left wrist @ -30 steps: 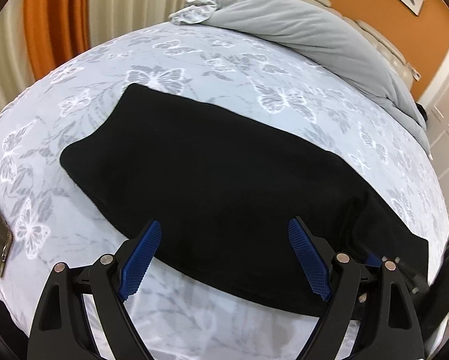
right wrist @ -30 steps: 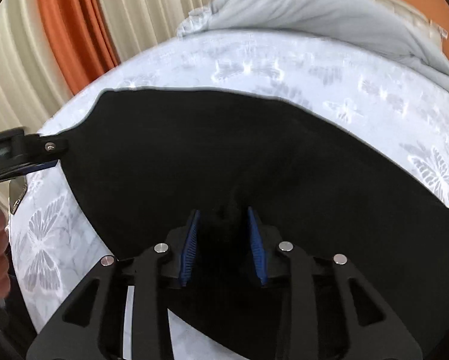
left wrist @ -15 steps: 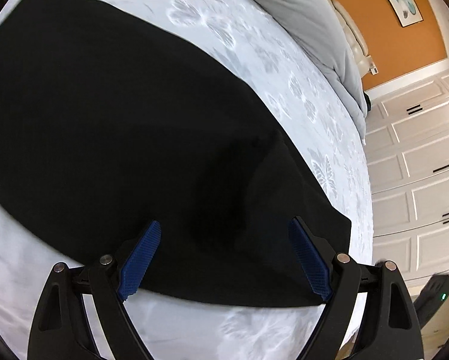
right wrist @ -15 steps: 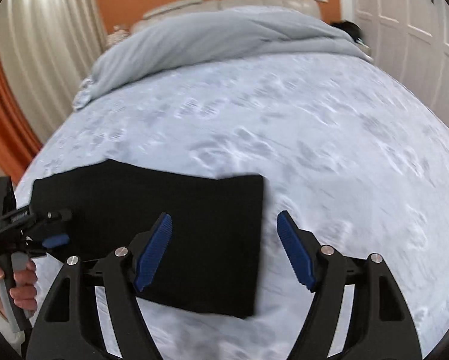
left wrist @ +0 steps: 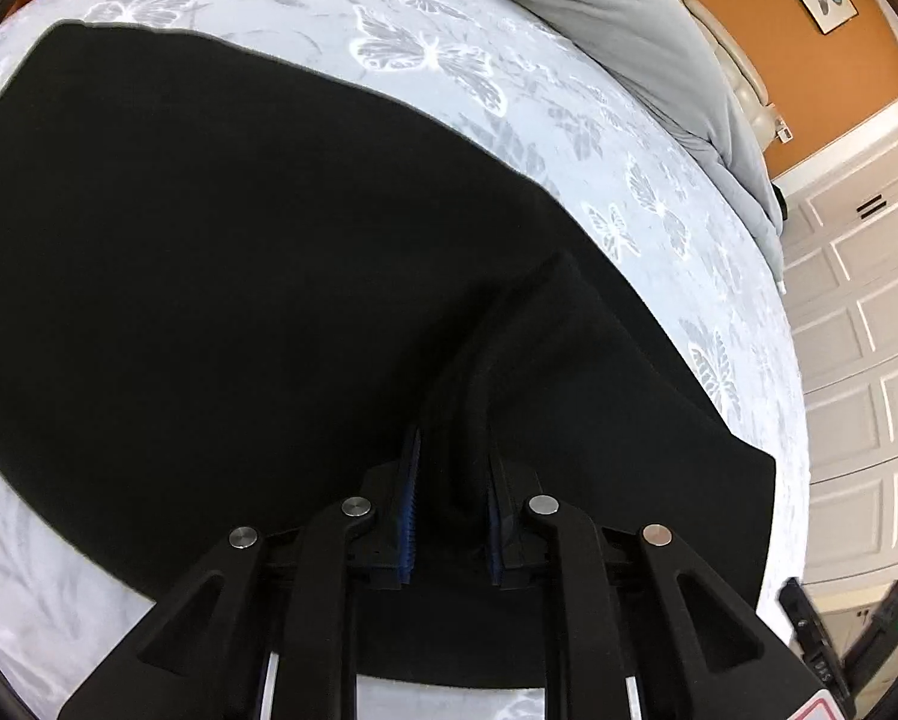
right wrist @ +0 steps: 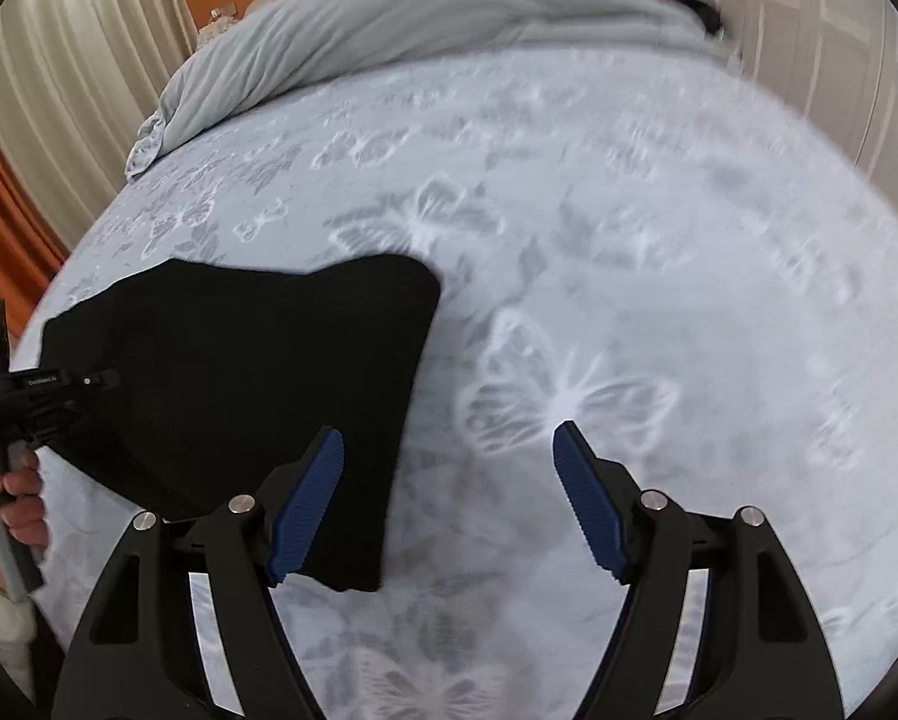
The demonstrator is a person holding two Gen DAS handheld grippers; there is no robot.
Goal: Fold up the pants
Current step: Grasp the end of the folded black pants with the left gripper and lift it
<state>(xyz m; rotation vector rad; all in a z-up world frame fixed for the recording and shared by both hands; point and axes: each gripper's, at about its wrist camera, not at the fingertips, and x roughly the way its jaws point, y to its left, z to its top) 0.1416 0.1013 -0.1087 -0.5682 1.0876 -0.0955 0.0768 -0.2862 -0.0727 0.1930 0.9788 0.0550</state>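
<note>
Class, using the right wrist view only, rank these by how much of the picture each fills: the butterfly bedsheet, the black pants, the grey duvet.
1. Butterfly bedsheet, by far the largest.
2. and 3. Black pants and grey duvet look alike in area; the duvet lies farther away, so no ranking.

Matt black cloth pants (left wrist: 239, 276), printed bedsheet (right wrist: 658, 252)

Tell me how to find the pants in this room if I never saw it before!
Look at the big bed, spread with a pale butterfly sheet and a grey duvet bunched at the far end. Near the front edge lie the pants, folded flat, with the left gripper pinching a ridge of them. They are the only black cloth; everything else on the bed is pale.
</note>
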